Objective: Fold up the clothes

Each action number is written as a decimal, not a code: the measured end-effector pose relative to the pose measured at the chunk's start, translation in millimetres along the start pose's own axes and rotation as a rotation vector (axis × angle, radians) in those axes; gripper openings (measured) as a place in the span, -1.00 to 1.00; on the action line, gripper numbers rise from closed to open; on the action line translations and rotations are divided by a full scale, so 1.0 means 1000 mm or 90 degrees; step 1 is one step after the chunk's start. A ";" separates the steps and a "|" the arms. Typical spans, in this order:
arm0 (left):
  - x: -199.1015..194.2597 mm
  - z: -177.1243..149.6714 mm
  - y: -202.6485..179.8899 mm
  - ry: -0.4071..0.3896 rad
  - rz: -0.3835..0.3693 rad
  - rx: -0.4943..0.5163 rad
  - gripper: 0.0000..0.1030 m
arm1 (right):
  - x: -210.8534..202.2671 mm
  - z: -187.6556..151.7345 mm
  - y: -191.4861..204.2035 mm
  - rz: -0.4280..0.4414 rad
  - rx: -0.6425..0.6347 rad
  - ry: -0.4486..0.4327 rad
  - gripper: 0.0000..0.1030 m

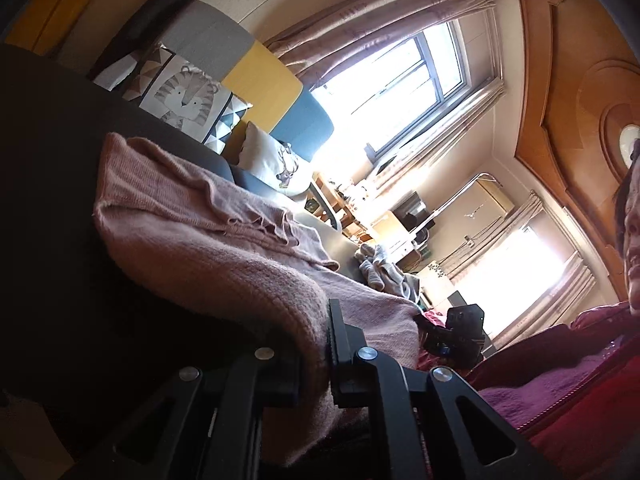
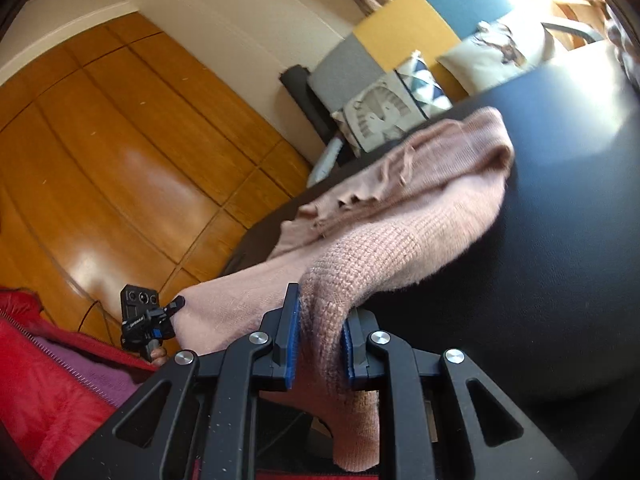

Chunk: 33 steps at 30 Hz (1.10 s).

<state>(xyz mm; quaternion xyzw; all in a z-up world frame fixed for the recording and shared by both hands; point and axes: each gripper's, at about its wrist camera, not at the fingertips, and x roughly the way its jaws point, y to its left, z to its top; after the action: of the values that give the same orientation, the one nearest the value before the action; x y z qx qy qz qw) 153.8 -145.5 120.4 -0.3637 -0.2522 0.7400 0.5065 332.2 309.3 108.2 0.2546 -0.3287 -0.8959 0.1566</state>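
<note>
The pink sweater [image 2: 400, 216] is pinched by both the left gripper [image 1: 316, 364] and right gripper [image 2: 318, 344], fingers clamped tight on its near edge, probably so it's lifted evenly off the dark table [image 2: 560, 220] for folding.

A home living room. A sofa [image 1: 256, 76] with grey, yellow and blue back panels holds printed cushions [image 1: 188, 96]. Curtains [image 1: 384, 12] frame a bright window [image 1: 400, 88].

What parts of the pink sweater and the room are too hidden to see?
- Left wrist view: the left gripper covers the pinched edge of the pink sweater.
- Right wrist view: the right gripper hides the sweater's clamped fold; the bottom edge cuts off the hanging end.
- Left wrist view: glare washes out the window.
- Grey clothes are too small to identify.
</note>
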 end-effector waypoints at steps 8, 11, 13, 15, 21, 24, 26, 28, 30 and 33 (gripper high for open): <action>-0.002 0.017 0.019 -0.011 -0.068 -0.100 -0.82 | 0.000 0.025 0.008 0.034 -0.002 -0.007 -0.65; 0.014 0.037 0.041 -0.008 -0.062 -0.145 -0.82 | 0.018 0.052 -0.017 0.036 0.076 0.001 -0.65; 0.027 0.052 0.059 -0.008 -0.056 -0.175 -0.82 | 0.032 0.069 -0.039 0.036 0.130 0.009 -0.65; 0.040 0.066 0.079 -0.007 -0.043 -0.207 -0.81 | 0.045 0.084 -0.057 0.048 0.168 0.010 -0.65; 0.077 0.088 0.135 -0.005 -0.049 -0.296 -0.81 | 0.076 0.124 -0.089 0.039 0.207 0.001 -0.65; 0.092 0.097 0.154 -0.008 -0.049 -0.325 -0.81 | 0.084 0.139 -0.102 0.029 0.224 -0.007 -0.65; 0.102 0.101 0.166 -0.005 -0.054 -0.344 -0.82 | 0.092 0.146 -0.109 -0.008 0.218 0.016 -0.65; 0.109 0.103 0.174 -0.002 -0.033 -0.352 -0.82 | 0.098 0.146 -0.112 -0.016 0.204 0.032 -0.63; 0.116 0.104 0.185 -0.001 -0.034 -0.369 -0.82 | 0.106 0.141 -0.111 -0.050 0.181 0.072 -0.60; 0.124 0.103 0.193 0.004 -0.028 -0.388 -0.82 | 0.116 0.132 -0.114 -0.078 0.169 0.107 -0.20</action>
<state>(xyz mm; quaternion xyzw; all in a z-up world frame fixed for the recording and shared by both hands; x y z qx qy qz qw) -65.0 -100.0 5.2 -0.4955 -0.4692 0.6179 0.3905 150.3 408.4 77.6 0.3664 -0.4141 -0.8280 0.0934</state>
